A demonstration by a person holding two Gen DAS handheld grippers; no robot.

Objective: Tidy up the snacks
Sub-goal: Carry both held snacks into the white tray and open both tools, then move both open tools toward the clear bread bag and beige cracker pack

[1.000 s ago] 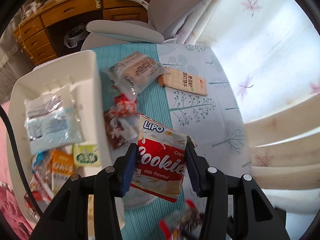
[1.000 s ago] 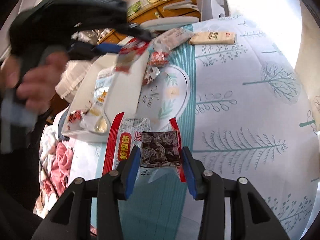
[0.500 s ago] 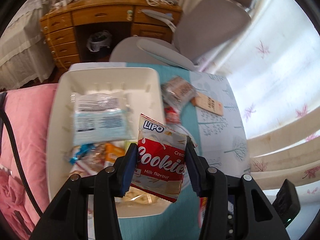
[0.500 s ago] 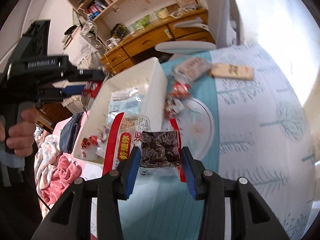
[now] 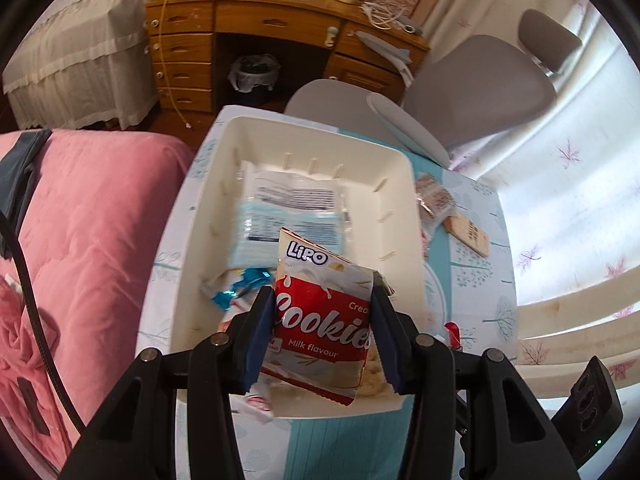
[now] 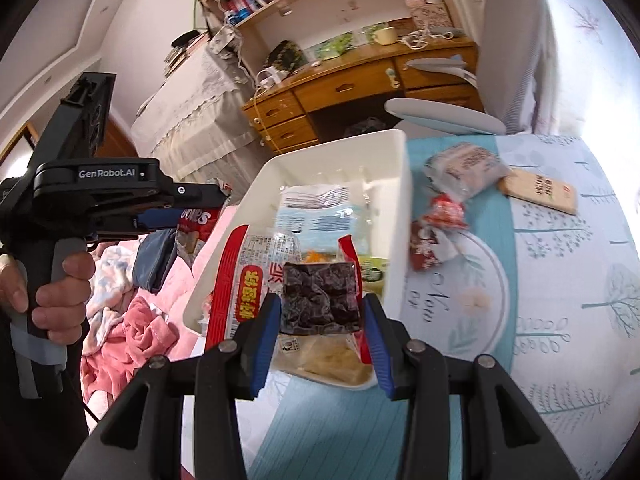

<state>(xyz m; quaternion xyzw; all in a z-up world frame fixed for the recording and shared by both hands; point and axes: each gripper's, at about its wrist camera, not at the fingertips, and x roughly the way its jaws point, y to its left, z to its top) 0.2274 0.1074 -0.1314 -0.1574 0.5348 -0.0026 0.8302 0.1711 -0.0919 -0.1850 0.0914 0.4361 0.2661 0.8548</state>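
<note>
My left gripper (image 5: 323,330) is shut on a red and white Lipo cookies packet (image 5: 320,320) and holds it above the near end of the white bin (image 5: 396,208). My right gripper (image 6: 320,340) is shut on a red-edged clear snack packet with a dark block inside (image 6: 316,300), held over the near edge of the same bin (image 6: 396,208). The bin holds a pale blue packet (image 5: 292,216) and several small snacks. The left gripper also shows in the right wrist view (image 6: 192,210), at the left, with the cookies packet in it.
Loose snacks lie on the tablecloth right of the bin: a clear wrapped cake (image 6: 464,168), a tan bar (image 6: 540,190), red candies (image 6: 444,212). A pink bed (image 5: 80,240) is left of the table. A grey chair (image 5: 472,88) and wooden desk (image 5: 256,28) stand behind.
Both grippers rose and pulled back toward the bin's near end, each keeping its packet. The left gripper swung left, from over the tablecloth to over the bin.
</note>
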